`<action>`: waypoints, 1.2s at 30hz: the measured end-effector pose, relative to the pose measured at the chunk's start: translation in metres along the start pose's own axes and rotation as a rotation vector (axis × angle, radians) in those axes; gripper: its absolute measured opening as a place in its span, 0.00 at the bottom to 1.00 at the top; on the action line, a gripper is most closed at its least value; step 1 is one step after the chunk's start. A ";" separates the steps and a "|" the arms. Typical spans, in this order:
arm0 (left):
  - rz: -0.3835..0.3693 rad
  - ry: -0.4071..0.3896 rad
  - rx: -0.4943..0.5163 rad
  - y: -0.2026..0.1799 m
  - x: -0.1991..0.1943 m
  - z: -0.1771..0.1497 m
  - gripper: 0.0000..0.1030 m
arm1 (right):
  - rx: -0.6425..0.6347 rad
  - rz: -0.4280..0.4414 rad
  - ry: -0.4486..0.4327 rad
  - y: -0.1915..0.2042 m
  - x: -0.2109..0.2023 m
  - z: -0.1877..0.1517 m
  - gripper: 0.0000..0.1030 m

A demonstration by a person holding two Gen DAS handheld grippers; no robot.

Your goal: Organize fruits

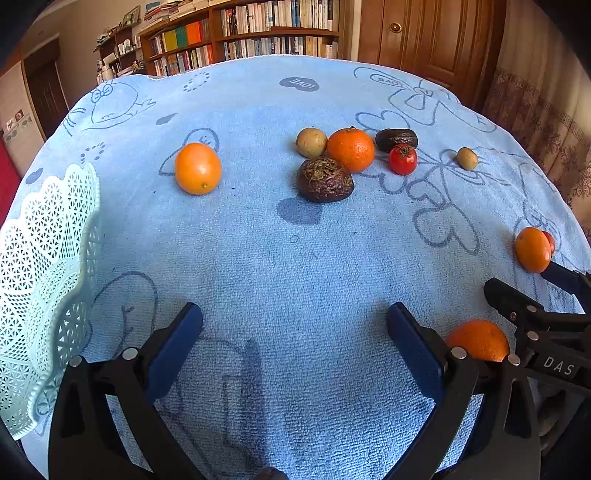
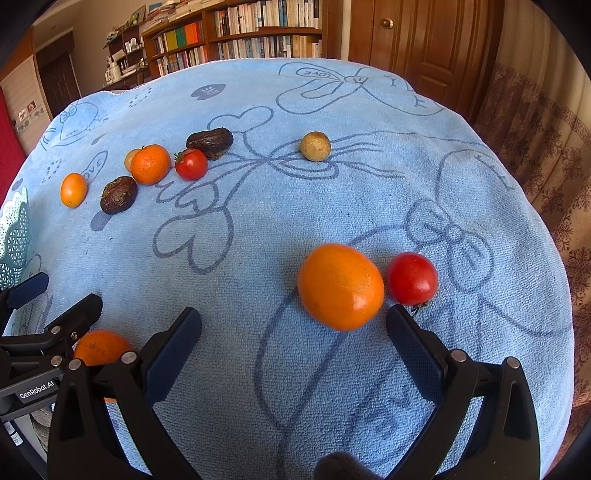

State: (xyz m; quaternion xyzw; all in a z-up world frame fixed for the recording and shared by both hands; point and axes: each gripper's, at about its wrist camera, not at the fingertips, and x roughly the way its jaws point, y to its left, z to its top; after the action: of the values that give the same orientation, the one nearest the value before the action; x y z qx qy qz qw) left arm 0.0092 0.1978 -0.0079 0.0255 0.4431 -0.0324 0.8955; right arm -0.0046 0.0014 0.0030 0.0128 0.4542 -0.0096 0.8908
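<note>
wooden bookshelves (image 1: pixel 243 33) and a brown panelled door (image 1: pixel 424 37) stand behind a table draped in a pale blue towel with drawn hearts and bows (image 1: pixel 295 258); pale mint perforated plastic basket with a scalloped rim (image 1: pixel 40 280) sits at the towel's left edge; left gripper (image 1: pixel 295 328) hovers low over bare cloth, blue-padded jaws spread wide, nothing between them; right gripper (image 2: pixel 293 328) likewise spread wide, a large smooth orange citrus (image 2: pixel 340 286) just ahead between its fingertips, a red tomato (image 2: pixel 412 278) touching or just beside that citrus on its right; a second orange fruit (image 2: pixel 99 347) lies between the two grippers; farther back a cluster: lone oval orange citrus (image 1: pixel 197 168), wrinkled dark brown passion fruit (image 1: pixel 325 179), tan round fruit (image 1: pixel 311 142), dimpled mandarin (image 1: pixel 351 149), dark shrivelled oblong fruit (image 1: pixel 396 139), small cherry tomato (image 1: pixel 402 158); a small tan ball-shaped fruit (image 1: pixel 467 158) lies apart to the right.
</note>
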 end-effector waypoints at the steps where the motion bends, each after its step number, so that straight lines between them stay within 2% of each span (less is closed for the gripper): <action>1: -0.001 0.000 0.000 0.000 0.000 0.000 0.98 | 0.000 -0.001 0.000 0.000 0.000 0.000 0.95; 36: -0.012 0.011 0.021 -0.001 0.001 0.000 0.98 | 0.006 0.008 0.001 -0.004 0.006 0.002 0.95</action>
State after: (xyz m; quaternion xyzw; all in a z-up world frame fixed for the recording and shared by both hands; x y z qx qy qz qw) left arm 0.0094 0.1972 -0.0086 0.0326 0.4480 -0.0426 0.8924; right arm 0.0003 -0.0022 -0.0011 0.0172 0.4547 -0.0073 0.8905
